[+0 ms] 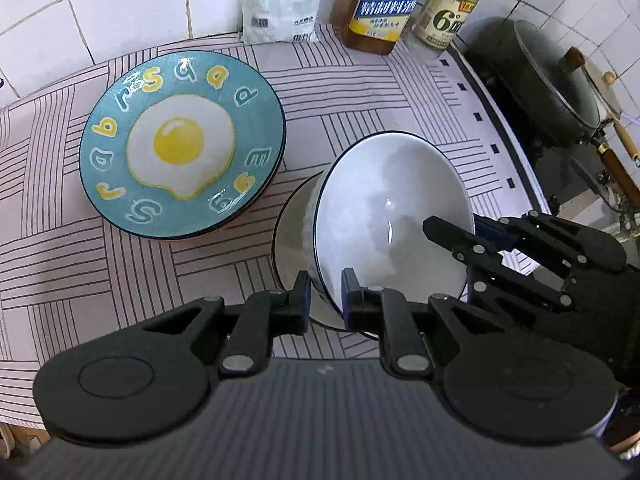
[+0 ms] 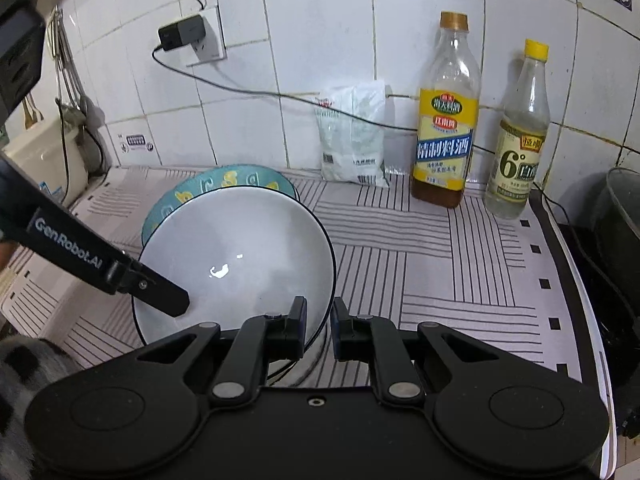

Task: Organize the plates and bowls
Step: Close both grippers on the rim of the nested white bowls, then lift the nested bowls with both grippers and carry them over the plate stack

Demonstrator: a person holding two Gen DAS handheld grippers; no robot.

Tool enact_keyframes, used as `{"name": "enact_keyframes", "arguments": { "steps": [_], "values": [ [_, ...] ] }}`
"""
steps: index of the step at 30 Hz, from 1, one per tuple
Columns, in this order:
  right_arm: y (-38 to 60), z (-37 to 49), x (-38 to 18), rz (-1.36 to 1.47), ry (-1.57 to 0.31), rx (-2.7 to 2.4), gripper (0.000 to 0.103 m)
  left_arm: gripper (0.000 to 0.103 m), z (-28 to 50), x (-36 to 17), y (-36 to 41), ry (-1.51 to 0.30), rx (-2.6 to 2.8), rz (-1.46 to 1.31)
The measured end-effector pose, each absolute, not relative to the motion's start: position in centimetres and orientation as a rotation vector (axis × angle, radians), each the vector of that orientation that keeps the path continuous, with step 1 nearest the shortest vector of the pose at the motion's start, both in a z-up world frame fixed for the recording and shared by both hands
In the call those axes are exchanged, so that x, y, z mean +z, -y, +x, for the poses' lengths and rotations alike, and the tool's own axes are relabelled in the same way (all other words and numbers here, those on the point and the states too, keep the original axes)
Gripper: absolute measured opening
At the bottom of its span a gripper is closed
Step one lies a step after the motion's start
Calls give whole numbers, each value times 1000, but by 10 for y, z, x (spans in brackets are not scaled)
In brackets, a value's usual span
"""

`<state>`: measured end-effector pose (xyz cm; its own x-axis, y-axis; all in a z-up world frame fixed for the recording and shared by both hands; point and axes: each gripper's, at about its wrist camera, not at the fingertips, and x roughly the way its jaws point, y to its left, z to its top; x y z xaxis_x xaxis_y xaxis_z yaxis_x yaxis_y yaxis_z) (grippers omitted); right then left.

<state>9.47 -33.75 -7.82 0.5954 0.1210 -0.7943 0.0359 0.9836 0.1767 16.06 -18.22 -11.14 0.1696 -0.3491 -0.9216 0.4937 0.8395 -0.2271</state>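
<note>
With both my left gripper (image 1: 325,300) and right gripper (image 2: 319,328) pinching the tilted white bowl's (image 1: 384,216) rim, it isn't yet nested in the lower bowl (image 1: 292,236), and the egg plate (image 1: 182,142) looks settled.

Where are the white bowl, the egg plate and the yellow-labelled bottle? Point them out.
white bowl (image 2: 240,256): right wrist view, inner wall.
egg plate (image 1: 180,140): left wrist view, painted yolk at centre.
yellow-labelled bottle (image 2: 444,148): right wrist view, front label.

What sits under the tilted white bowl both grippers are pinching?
Under the tilted white bowl with the dark rim sits a second white dish, also dark-rimmed, on the striped cloth. Only its left edge shows; the rest, and any contents, is covered.
</note>
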Motion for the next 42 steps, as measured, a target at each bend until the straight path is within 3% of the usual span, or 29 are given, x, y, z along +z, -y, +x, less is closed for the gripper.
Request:
{"name": "enact_keyframes", "arguments": {
  "steps": [10, 18, 31, 34, 39, 42],
  "values": [
    [324, 101, -88, 75, -953, 74, 16, 15, 165, -125, 184, -1331, -562, 164],
    [316, 106, -92, -7, -947, 60, 14, 16, 164, -127, 186, -1279, -522, 219],
    [322, 88, -88, 113, -894, 34, 16, 16, 158, -131, 174, -1216, -534, 152],
    [326, 75, -81, 166, -838, 40, 19, 20, 150, -125, 172, -1187, -534, 162],
    [320, 56, -66, 168, -812, 31, 33, 24, 132, -107, 166, -1146, -547, 194],
    [315, 48, -59, 147, -813, 47, 33, 25, 119, -96, 161, -1119, -553, 212]
  ]
}}
